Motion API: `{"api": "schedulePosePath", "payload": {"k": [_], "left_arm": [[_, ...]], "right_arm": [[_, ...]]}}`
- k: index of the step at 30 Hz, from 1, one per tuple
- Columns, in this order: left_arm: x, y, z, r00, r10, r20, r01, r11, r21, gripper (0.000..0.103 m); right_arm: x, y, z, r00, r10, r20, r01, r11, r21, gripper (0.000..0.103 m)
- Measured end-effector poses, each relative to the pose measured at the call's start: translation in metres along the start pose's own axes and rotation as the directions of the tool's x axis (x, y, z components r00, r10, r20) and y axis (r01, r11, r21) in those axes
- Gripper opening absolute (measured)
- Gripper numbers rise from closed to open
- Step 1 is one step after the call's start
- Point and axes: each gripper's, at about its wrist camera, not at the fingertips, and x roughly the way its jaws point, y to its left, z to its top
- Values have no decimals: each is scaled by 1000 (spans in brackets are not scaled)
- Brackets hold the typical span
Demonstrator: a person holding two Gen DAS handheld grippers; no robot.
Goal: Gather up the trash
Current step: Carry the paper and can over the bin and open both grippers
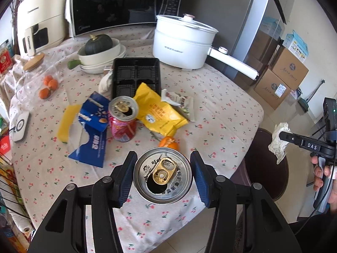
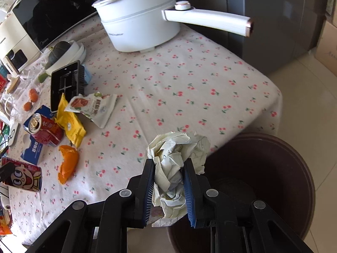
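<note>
Hold over the round brown bin (image 2: 273,168) beside the table (image 2: 189,73), then let go. Right gripper (image 2: 168,186) pinching crumpled white paper ball (image 2: 177,158) above the bin's edge. Left gripper (image 1: 163,174) spread around a silver-topped open can (image 1: 163,176), maybe just touching; squeeze first.

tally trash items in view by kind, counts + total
Cans: 2 – can at the left gripper, second can
Wrappers/packets: 3 – yellow packet, white snack pouch, torn blue wrapper
Crumpled paper: 1 – held by right gripper
Black plastic tray: 1
Orange peel: 1
Total: 8
</note>
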Motion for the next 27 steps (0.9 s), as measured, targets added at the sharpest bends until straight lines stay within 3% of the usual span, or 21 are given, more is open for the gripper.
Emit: {"api": "schedulePosePath", "payload": {"k": [9, 14, 27], "left_arm": [[18, -81, 1, 995, -97, -16, 98, 991, 96, 55], [30, -117, -8, 992, -116, -43, 121, 979, 166, 55], [54, -183, -25, 979, -179, -95, 199, 943, 265, 55]], "right_arm": [[1, -76, -45, 993, -78, -86, 84, 995, 63, 24], [5, -107, -65, 986, -102, -131, 115, 989, 96, 25], [-2, -137, -89, 979, -142, -146, 156, 984, 87, 25]]}}
